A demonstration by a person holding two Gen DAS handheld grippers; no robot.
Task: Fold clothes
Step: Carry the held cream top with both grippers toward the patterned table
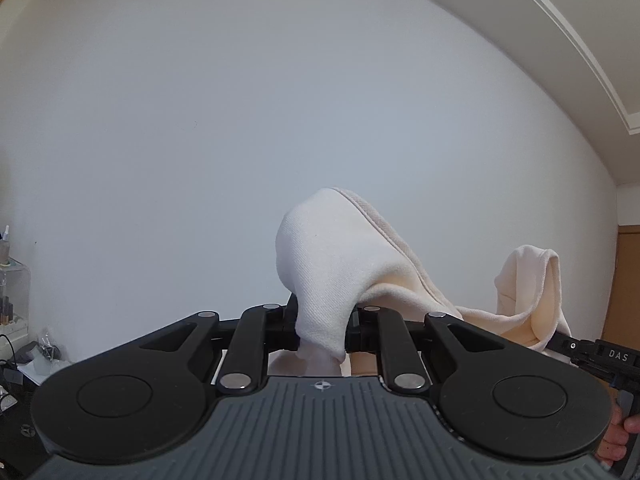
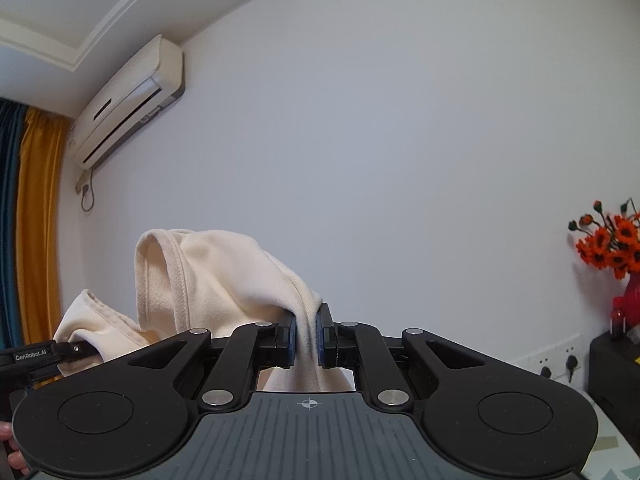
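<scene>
The left gripper (image 1: 320,330) and right gripper (image 2: 307,338) each pinch an edge of the cream-coloured soft knit garment (image 2: 224,276), held up before a white wall. It spans sideways between them and sags; probably a seamed hem. The fabric looks thick and limp.

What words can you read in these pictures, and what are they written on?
"DAS" – on the right gripper, seen at the right edge of the left wrist view.
"GenRobot.AI" – on the left gripper, seen at the left edge of the right wrist view.
The label on the air conditioner is too small to read.
The cream cloth shows no writing.
</scene>
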